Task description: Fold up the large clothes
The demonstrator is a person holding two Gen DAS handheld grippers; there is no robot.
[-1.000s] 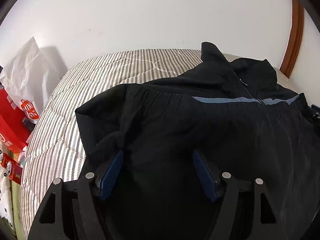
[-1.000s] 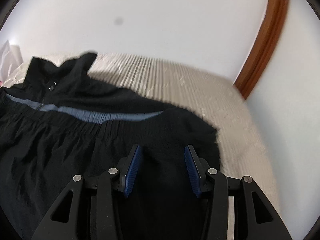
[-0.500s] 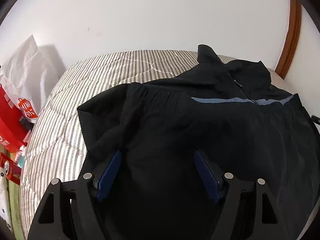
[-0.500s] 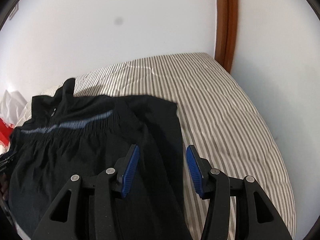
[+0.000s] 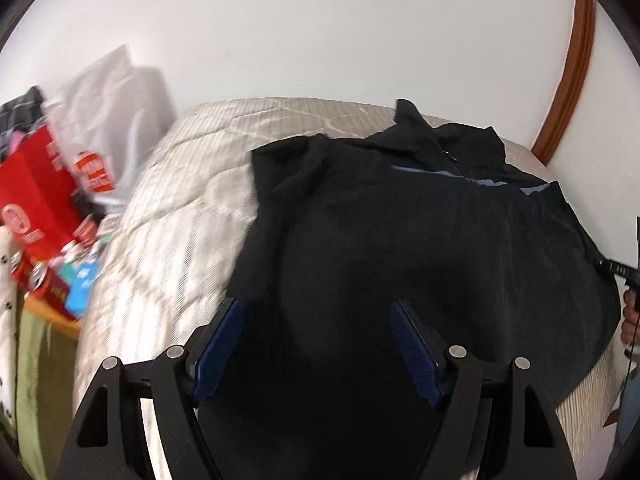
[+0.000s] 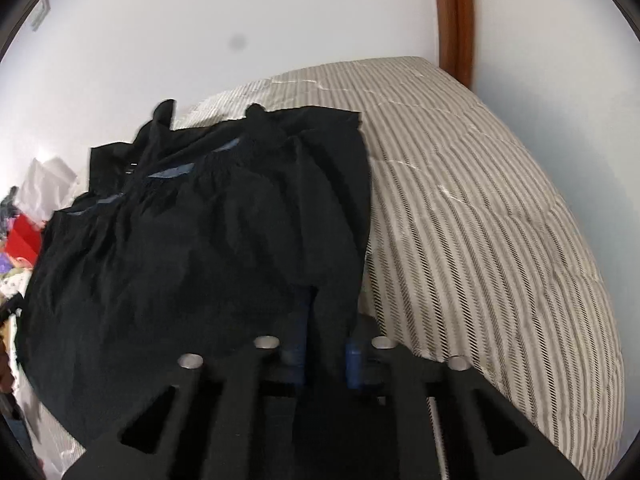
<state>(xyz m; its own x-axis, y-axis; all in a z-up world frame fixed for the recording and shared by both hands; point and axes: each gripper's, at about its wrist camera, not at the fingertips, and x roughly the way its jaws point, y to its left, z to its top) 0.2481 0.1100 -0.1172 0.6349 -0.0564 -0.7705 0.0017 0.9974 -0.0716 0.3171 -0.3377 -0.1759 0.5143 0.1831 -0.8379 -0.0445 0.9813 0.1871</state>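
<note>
A black jacket (image 5: 420, 240) with a blue-grey stripe lies folded on the striped bed (image 5: 172, 240). My left gripper (image 5: 316, 344) is open, its blue pads spread wide over the jacket's near left part, holding nothing. In the right wrist view the jacket (image 6: 180, 240) fills the left half. My right gripper (image 6: 326, 344) is shut on the jacket's right edge, with a fold of black cloth pinched between the blue pads.
Red and white bags (image 5: 44, 200) and clutter stand left of the bed. A white wall rises behind it, with a wooden door frame (image 6: 456, 16) at the right. Bare striped quilt (image 6: 480, 220) lies right of the jacket.
My right gripper has closed on the jacket's right edge; it was open half a second ago. My left gripper stays open and has swung left, showing more clutter.
</note>
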